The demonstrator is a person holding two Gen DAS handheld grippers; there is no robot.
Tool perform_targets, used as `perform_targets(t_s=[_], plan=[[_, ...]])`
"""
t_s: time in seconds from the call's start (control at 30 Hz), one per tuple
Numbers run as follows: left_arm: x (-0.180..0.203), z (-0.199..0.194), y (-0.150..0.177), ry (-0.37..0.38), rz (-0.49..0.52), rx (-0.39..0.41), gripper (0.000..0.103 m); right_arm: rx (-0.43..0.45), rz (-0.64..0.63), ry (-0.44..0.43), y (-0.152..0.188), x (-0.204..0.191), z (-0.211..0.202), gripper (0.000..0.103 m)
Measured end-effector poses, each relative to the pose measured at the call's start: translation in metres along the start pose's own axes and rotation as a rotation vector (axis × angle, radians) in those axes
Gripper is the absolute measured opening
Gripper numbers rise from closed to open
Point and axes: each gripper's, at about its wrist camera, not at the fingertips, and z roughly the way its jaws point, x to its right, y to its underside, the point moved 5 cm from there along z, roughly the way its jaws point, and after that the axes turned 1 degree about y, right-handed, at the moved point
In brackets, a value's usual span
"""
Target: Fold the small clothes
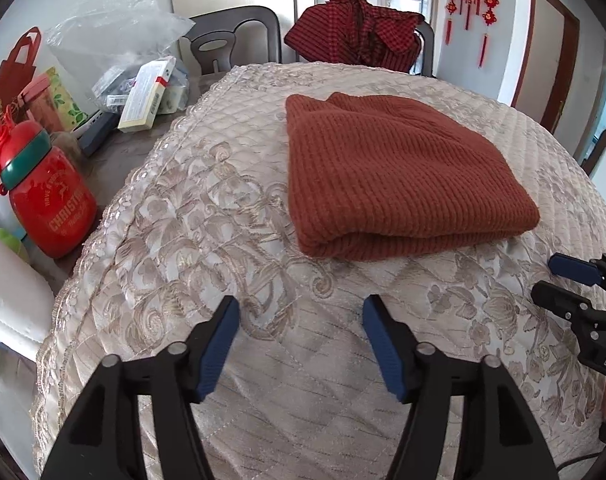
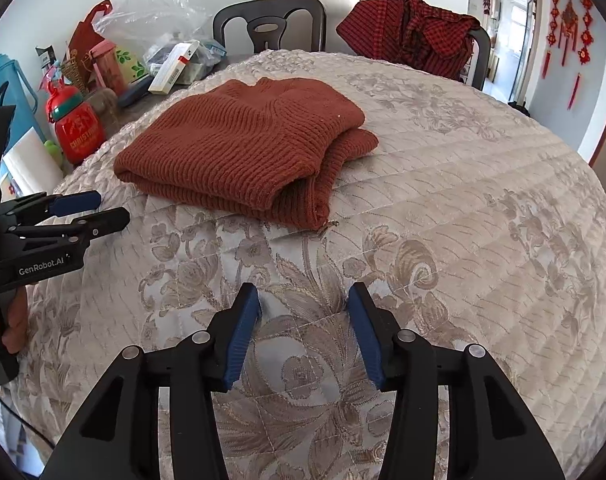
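Quilted floral tablecloth [image 1: 191, 216] covers the table; a rust knit sweater [image 1: 387, 176] lies folded on it, at 12 o'clock from the left gripper [image 1: 301, 316] and 11 o'clock from the right gripper [image 2: 303, 304]. Both grippers stand wide apart, holding nothing, well short of its near fold. Bare cloth spreads toward 3 o'clock; a red bottle [image 1: 49, 204] and boxes crowd 9 o'clock.
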Motion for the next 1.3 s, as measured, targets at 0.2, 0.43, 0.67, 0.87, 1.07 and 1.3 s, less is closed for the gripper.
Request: perform_targets(t_s=[0.2, 0.43, 0.67, 0.87, 1.07, 1.3], plan=[[-0.0012, 0.0005, -0.0007, 0.0, -0.001, 0.0, 0.069, 0.0, -0.003, 0.003, 0.0005, 0.0005, 0.0001, 0.049], [-0.0008, 0.0009, -0.0007, -0.001, 0.001, 0.0, 0.07, 0.0, -0.005, 0.005, 0.0007, 0.0, 0.0001, 0.049], [-0.0006, 0.0011, -0.0006, -0.004, 0.002, 0.001, 0.07, 0.0, -0.005, 0.006, 0.0008, 0.0001, 0.0003, 0.049], [-0.0008, 0.0012, -0.0007, -0.006, 0.003, 0.001, 0.071, 0.0, -0.004, 0.005, 0.0008, 0.0003, 0.0003, 0.049], [-0.0007, 0.0011, -0.0007, -0.005, 0.003, 0.001, 0.071, 0.0, -0.005, 0.006, 0.001, 0.0003, 0.0002, 0.049], [-0.0011, 0.0011, -0.0007, -0.005, 0.003, 0.001, 0.072, 0.0, -0.005, 0.006, 0.0009, 0.0003, 0.0002, 0.049]])
